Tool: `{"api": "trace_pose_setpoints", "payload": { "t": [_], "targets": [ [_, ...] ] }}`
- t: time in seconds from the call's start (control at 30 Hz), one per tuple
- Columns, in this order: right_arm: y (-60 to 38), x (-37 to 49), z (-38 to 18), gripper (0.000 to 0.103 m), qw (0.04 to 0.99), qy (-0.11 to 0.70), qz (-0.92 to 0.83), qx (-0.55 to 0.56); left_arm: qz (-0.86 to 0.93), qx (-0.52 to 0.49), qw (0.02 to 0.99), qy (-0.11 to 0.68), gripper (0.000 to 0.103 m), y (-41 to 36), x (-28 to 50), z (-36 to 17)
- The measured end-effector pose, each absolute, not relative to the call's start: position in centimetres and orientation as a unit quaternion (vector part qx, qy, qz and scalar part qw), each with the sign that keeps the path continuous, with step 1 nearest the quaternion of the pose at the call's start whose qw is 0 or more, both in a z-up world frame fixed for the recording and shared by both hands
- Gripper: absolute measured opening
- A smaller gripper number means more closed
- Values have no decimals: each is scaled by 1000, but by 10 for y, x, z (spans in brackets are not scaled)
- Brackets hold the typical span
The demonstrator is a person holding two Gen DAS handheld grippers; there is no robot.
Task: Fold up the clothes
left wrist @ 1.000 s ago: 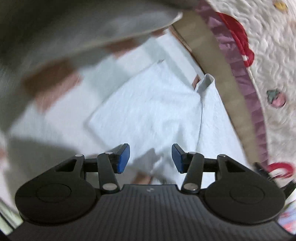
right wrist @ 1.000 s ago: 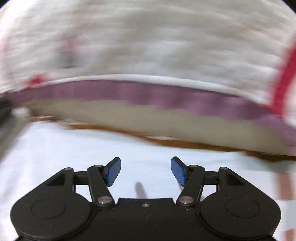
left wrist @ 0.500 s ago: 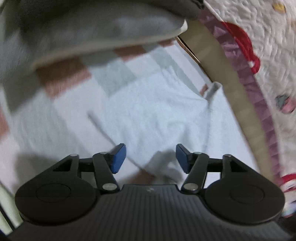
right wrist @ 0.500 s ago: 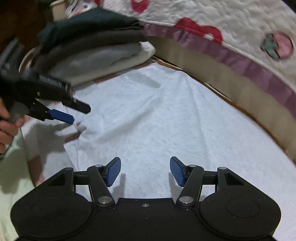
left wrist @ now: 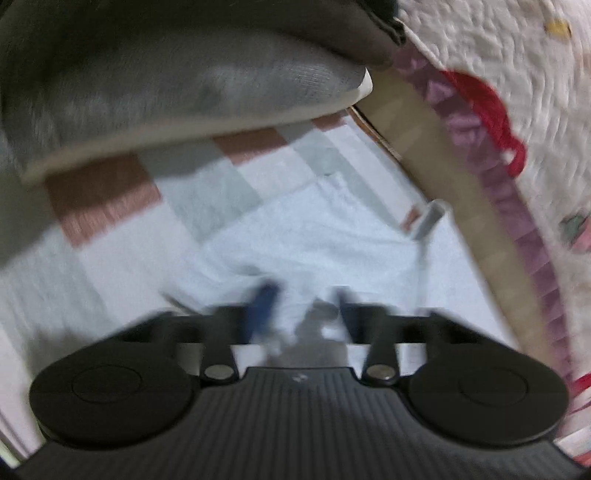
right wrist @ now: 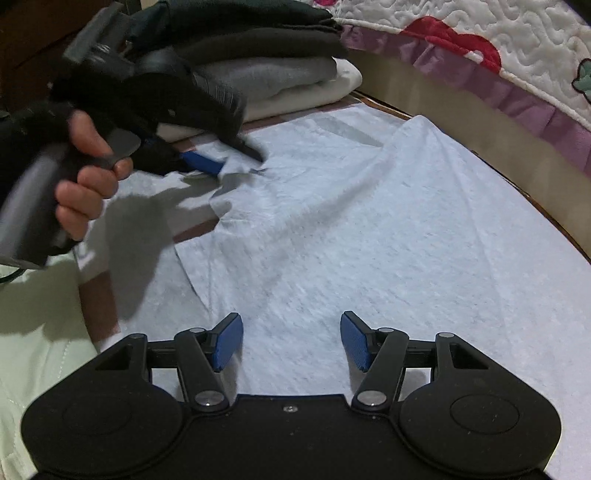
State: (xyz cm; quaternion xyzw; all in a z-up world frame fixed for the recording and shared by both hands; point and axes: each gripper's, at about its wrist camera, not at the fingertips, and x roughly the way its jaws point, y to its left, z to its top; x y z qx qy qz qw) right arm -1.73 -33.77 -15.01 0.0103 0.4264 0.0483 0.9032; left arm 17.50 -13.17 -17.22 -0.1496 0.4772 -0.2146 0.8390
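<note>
Right wrist view: a checked pink-and-white sheet (right wrist: 192,230) beside a quilted strawberry bedspread (right wrist: 517,33) carries a pale blue garment (right wrist: 369,229). Left tongs (right wrist: 225,166) have just closed, pinching its edge; right tongs (right wrist: 291,341) hover spread above it.

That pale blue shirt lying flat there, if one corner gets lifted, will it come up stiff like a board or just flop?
Probably flop. The pale blue shirt already tents up and creases where the left gripper pinches its edge, while the rest lies flat. It looks thin and light, so a single corner should lift easily and the cloth trail behind. The right gripper hovers open over it.
</note>
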Motion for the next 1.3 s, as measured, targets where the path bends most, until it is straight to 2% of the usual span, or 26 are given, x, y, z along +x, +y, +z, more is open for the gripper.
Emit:
{"api": "trace_pose_setpoints", "payload": {
  "t": [0.17,0.3,0.47,0.5,0.6,0.7,0.8,0.83,0.93,1.1,1.13,1.17,1.3],
  "targets": [
    [-337,-20,-144,65,904,414,88,55,-218,-141,893,367,1,-112,167,-137],
    [-326,-18,-147,66,895,423,136,45,-188,-104,886,410,1,-122,171,-154],
    [-328,-13,-134,65,906,401,121,60,-189,-192,837,476,2,-101,187,-170],
    [-330,-9,-131,64,910,396,112,57,-191,-204,829,484,5,-98,189,-170],
    [-338,5,-131,65,914,392,89,59,-200,-230,811,500,22,-96,194,-173],
    [-350,17,-150,67,896,415,119,107,-222,-216,814,492,23,-109,194,-175],
    [-347,15,-156,67,891,401,162,136,-242,-107,854,448,15,-137,187,-167],
    [-347,14,-157,67,886,399,178,155,-243,-87,862,436,3,-142,186,-167],
    [-345,7,-158,67,873,398,206,193,-257,-83,880,390,3,-144,183,-152],
    [-390,-39,-134,66,881,349,134,289,-375,31,904,204,3,-172,120,-91],
    [-404,-51,-129,66,883,335,111,310,-417,41,886,199,4,-181,110,-87],
    [-421,-64,-125,66,883,322,84,331,-460,47,863,204,4,-191,101,-85],
    [-482,-105,-125,66,870,292,-24,396,-556,63,758,335,6,-238,82,-116]
  ]
}}
